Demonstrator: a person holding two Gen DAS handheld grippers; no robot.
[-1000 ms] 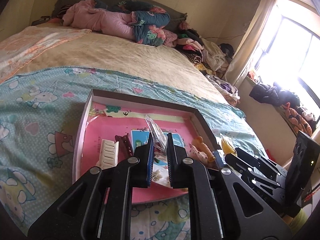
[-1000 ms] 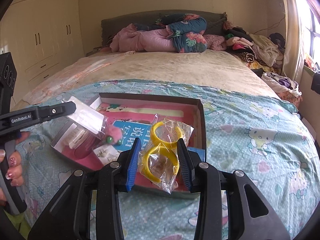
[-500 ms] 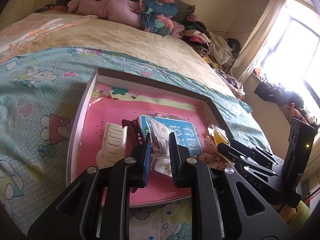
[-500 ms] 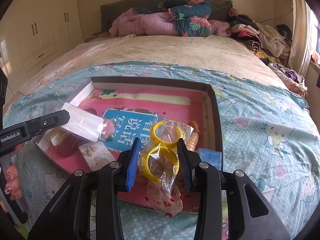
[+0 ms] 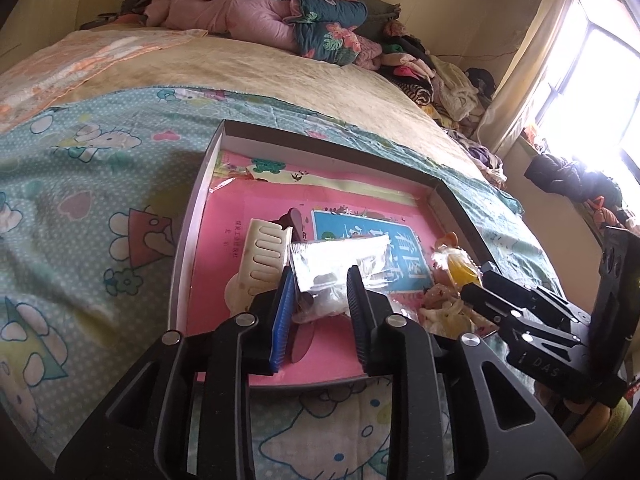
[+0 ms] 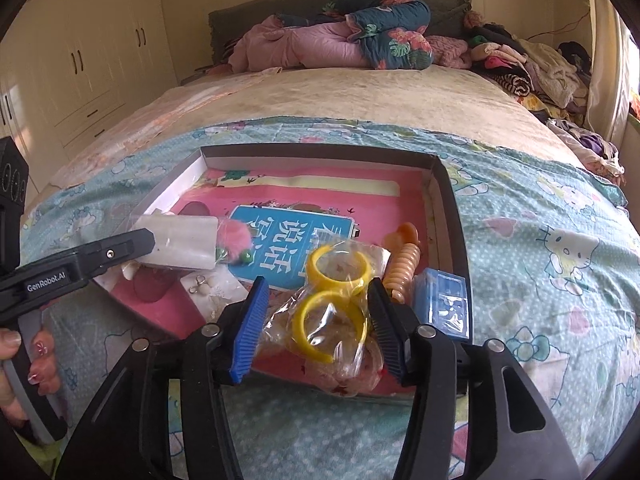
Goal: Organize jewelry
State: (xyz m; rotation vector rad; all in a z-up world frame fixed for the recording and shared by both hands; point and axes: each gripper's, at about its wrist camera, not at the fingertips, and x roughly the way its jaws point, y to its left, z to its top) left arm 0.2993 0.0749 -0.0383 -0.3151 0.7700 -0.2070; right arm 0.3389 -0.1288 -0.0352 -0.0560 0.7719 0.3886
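Note:
A shallow box (image 5: pixel 320 158) (image 6: pixel 452 200) with a pink lining lies on the bed. My left gripper (image 5: pixel 320 296) is open over its near edge; a clear jewelry bag (image 5: pixel 340 260) lies between the spread fingers, and it also shows in the right wrist view (image 6: pixel 180 242). My right gripper (image 6: pixel 316 320) is part open around a clear bag with yellow bangles (image 6: pixel 332 312), which rests on the box's near edge. Whether the pads still pinch the bag is unclear.
In the box lie a white hair clip (image 5: pixel 264 252), a dark red clip (image 5: pixel 296 220), a blue card (image 6: pixel 292 248), an orange spiral tie (image 6: pixel 404 264) and a small blue box (image 6: pixel 442 304). Quilts and clothes are piled at the bed's head.
Both grippers moved down and forward over the box. My left gripper opened and let go of the clear bag. My right gripper's fingers spread wider around the bangle bag.

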